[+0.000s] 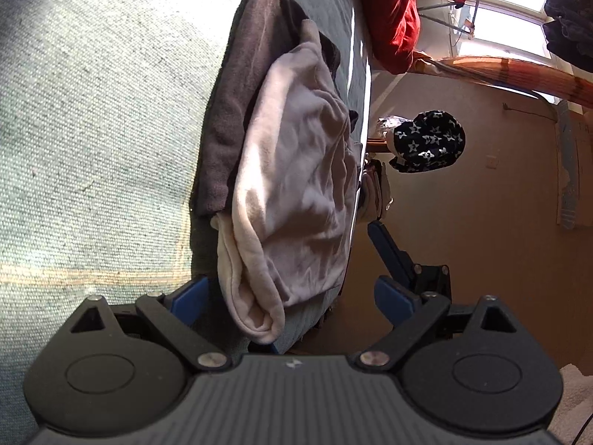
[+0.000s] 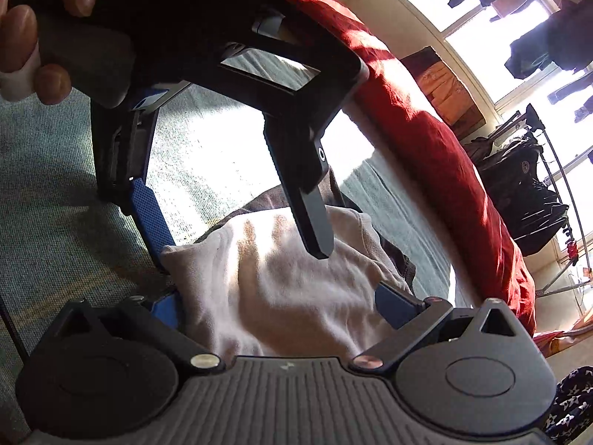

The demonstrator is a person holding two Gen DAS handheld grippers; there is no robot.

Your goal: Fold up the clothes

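Observation:
A pale pink folded garment (image 1: 296,170) lies on a dark brown garment (image 1: 244,74) near the edge of a grey-green woven surface (image 1: 92,129). My left gripper (image 1: 285,259) stands open around the pink garment's near end. One blue finger (image 1: 191,296) is half hidden behind the cloth and the other finger (image 1: 389,248) hangs free over the floor. In the right wrist view the pink garment (image 2: 289,289) bulges between the wide-set jaws of my right gripper (image 2: 278,296), open, its fingers partly buried in cloth. The left gripper (image 2: 241,252) points down onto the same garment, held by a hand (image 2: 22,37).
A red blanket (image 2: 426,129) runs along the far side of the woven surface (image 2: 55,204). Beyond the edge is tan floor (image 1: 463,259) with a dark star-patterned item (image 1: 430,141). A rack of dark clothes (image 2: 526,185) stands by bright windows.

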